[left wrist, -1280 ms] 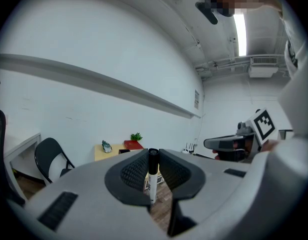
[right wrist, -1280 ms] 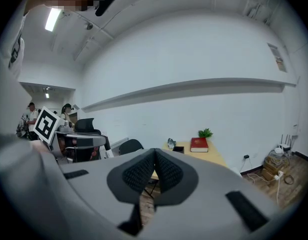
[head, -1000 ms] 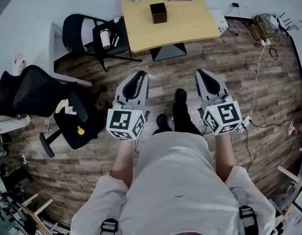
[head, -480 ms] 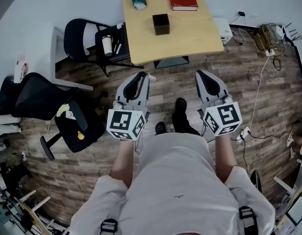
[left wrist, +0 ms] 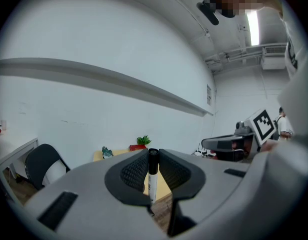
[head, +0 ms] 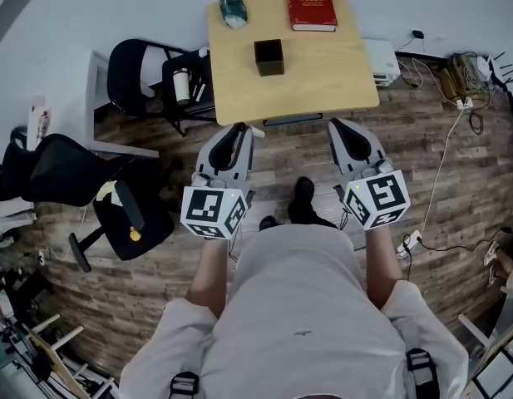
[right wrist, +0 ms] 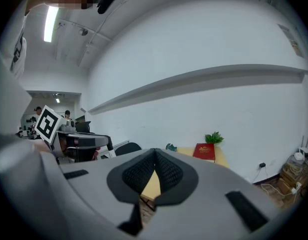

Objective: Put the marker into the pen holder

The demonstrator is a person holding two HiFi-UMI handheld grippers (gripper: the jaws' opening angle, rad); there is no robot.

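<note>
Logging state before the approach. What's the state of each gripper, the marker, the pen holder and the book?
left gripper: shut on the marker
marker: black cap on, held upright between the fingers
right gripper: shut, nothing in it
pen holder: upright on the table, top open
book: closed, lying flat

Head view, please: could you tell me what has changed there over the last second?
The table, with the pen holder and red book on it, has slid down the view towards the claws: the person seems to have stepped closer. Unchanged: the left claw stays shut on the marker, the right claw shut and empty.
</note>
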